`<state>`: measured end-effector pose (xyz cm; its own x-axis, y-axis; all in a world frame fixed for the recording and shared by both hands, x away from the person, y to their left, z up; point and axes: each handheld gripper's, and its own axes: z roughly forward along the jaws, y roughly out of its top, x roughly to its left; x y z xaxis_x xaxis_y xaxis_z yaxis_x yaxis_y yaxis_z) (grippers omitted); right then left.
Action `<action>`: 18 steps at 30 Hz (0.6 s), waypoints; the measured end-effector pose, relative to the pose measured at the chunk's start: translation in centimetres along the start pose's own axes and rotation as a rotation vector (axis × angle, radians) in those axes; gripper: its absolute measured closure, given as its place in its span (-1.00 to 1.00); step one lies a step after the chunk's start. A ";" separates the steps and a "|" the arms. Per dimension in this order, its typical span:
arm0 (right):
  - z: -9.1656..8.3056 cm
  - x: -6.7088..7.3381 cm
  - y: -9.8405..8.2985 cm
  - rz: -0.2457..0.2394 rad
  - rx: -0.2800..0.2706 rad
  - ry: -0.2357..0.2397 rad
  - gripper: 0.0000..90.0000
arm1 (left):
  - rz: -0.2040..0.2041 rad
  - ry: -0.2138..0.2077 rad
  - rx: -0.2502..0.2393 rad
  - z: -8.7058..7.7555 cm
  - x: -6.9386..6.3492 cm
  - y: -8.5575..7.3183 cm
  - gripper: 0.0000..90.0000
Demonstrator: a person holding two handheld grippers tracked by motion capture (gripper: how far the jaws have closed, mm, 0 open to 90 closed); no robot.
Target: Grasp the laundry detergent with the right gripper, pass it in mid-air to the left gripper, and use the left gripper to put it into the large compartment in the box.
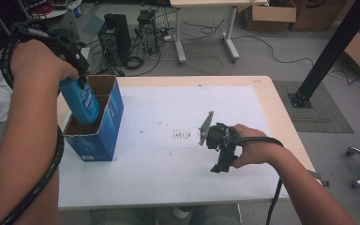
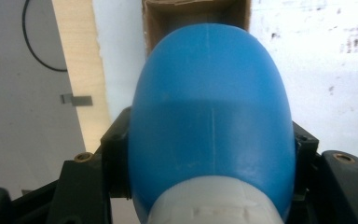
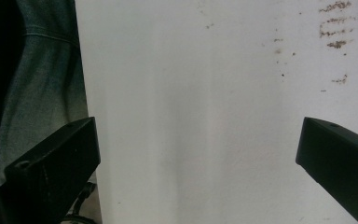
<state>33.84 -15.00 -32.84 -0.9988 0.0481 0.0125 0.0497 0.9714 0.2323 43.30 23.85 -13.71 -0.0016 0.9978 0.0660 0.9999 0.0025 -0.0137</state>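
blue bottle clamped between left gripper jaws, seemingly inside box

The bottle is bright blue with a white neck end; the box it stands in is blue outside with a small white label patch, plain brown cardboard inside. The desk has a pale wood edge under a white sheet speckled with brownish marks. Both grippers are black; the right gripper carries a grey plate
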 end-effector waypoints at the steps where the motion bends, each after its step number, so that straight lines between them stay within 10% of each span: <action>1: 0.0 0.0 0.0 0.000 0.002 0.002 -1.00 | 0.002 0.001 0.005 0.5 0.0 0.1 -0.15; 18: 0.2 0.0 -0.1 0.011 -0.001 0.005 -1.00 | 0.010 -0.002 0.035 8.9 0.2 0.8 -0.15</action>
<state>33.79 -15.03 -33.03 -0.9981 0.0578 0.0203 0.0610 0.9705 0.2334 43.94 24.63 -22.64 0.0083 0.9979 0.0641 0.9988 -0.0051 -0.0487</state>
